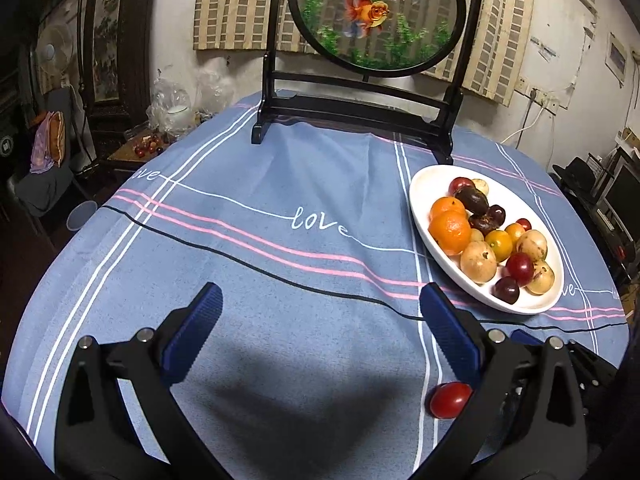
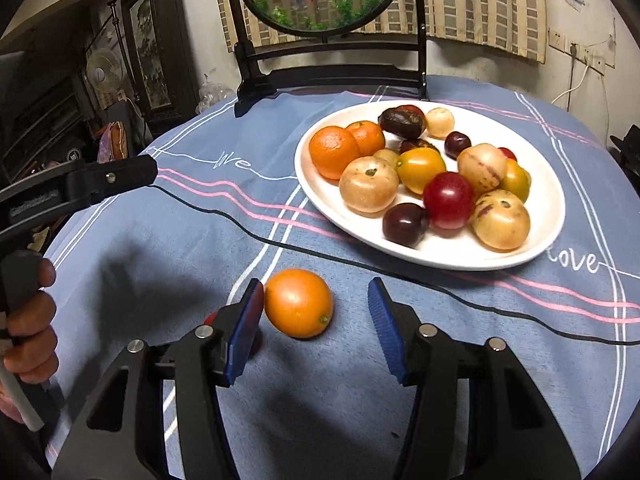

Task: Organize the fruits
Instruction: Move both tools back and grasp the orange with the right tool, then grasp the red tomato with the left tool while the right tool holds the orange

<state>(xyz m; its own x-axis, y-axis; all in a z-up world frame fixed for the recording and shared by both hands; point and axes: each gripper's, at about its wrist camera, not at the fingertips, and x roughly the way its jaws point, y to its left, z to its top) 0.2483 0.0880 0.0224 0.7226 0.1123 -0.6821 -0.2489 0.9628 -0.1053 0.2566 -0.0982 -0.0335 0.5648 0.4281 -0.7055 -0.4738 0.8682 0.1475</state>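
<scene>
A loose orange [image 2: 298, 303] lies on the blue cloth between the fingers of my right gripper [image 2: 316, 286]. The left pad is against it and the right pad stands clear, so the gripper is open. A small red fruit [image 1: 450, 399] lies on the cloth, half hidden behind the right finger of my left gripper [image 1: 320, 296], which is open over bare cloth. A sliver of that red fruit [image 2: 210, 317] shows behind my right gripper's left finger. The white oval plate [image 1: 420, 200] [image 2: 316, 200] holds several oranges, plums and yellow fruits.
A round goldfish screen [image 1: 376, 12] on a black stand [image 1: 352, 116] rises at the table's back. A hand [image 2: 28, 320] grips the left gripper's handle, and its black finger [image 2: 120, 176] reaches in from the left. The table drops off at left.
</scene>
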